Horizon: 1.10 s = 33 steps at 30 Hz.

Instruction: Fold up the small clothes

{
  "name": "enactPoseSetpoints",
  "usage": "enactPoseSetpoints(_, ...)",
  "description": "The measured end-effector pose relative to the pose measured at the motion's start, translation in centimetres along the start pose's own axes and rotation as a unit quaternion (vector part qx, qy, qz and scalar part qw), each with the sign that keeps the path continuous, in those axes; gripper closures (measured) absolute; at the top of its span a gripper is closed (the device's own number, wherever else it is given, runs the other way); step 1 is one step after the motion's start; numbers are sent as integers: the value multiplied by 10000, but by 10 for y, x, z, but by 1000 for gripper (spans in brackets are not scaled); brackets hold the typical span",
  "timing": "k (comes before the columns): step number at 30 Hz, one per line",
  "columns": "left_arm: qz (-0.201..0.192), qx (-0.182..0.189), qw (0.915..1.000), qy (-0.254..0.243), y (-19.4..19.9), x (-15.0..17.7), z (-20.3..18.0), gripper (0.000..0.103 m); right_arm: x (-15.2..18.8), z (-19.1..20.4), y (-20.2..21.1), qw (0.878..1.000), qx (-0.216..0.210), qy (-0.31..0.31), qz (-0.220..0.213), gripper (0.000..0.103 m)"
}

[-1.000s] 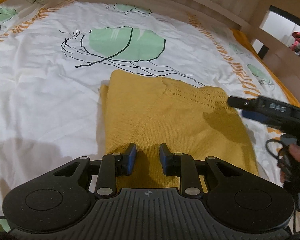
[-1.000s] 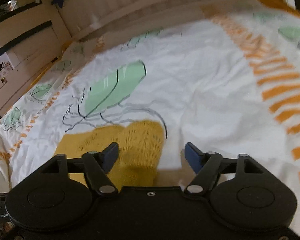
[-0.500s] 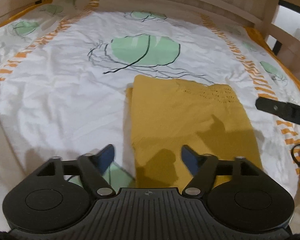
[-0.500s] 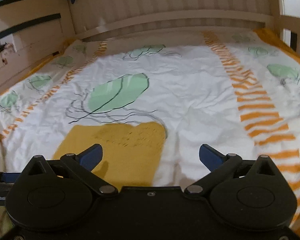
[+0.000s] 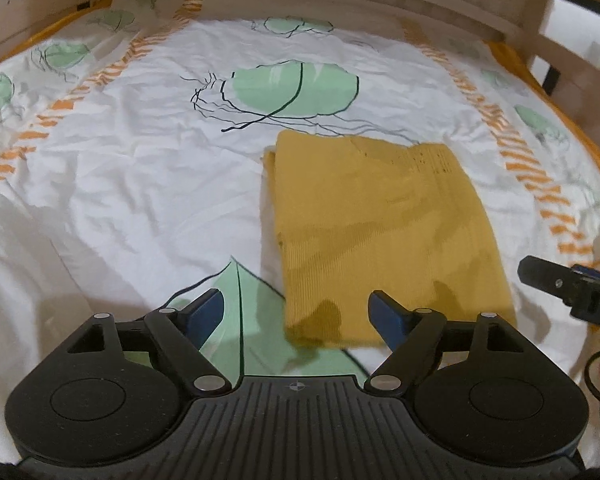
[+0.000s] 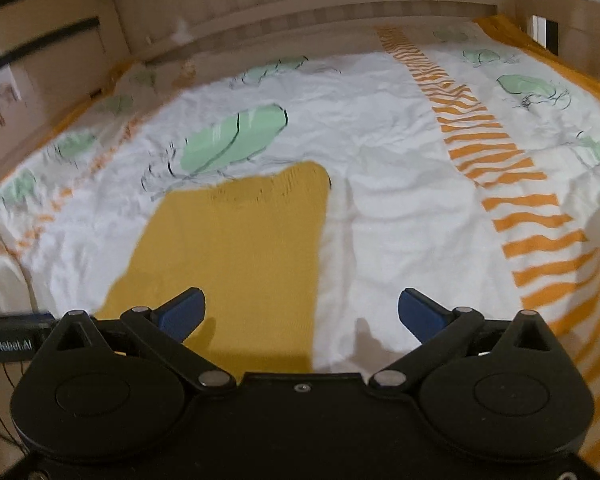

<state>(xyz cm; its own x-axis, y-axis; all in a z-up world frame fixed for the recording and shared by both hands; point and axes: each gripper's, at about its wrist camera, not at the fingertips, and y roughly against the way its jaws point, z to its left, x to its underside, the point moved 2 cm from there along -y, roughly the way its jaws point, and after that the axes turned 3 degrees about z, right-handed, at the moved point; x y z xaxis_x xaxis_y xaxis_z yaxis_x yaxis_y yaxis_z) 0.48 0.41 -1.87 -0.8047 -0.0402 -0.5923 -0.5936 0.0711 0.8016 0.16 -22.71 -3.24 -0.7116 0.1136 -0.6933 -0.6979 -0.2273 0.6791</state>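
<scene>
A mustard-yellow knitted garment point(image 5: 384, 224) lies folded into a flat rectangle on the bed; it also shows in the right wrist view point(image 6: 236, 248). My left gripper point(image 5: 298, 314) is open and empty, just in front of the garment's near left corner. My right gripper point(image 6: 302, 312) is open and empty, above the garment's near right edge. The right gripper's body shows at the right edge of the left wrist view point(image 5: 572, 292).
The bed is covered by a white sheet point(image 5: 132, 184) with green leaf prints and orange striped bands point(image 6: 496, 152). A wooden bed frame point(image 5: 340, 4) runs along the far side and a wooden rail point(image 6: 564, 16) stands at the right.
My left gripper has opened, let go of the yellow garment and drawn back towards me. My right gripper has opened wider and pulled back too. The garment lies flat.
</scene>
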Motion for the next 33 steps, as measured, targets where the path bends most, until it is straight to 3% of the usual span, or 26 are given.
enactPoseSetpoints(13,-231,-438,9983,-302,24,12,-13,25,18,11,24,9999,139,50,-8,0)
enactPoseSetpoints(21,-109,-225,9994,-219,23,18,-12,25,20,12,29,9995,261,136,-103,0)
enactPoseSetpoints(33,61,-196,9998,26,17,22,-4,25,20,12,24,9995,265,129,-59,0)
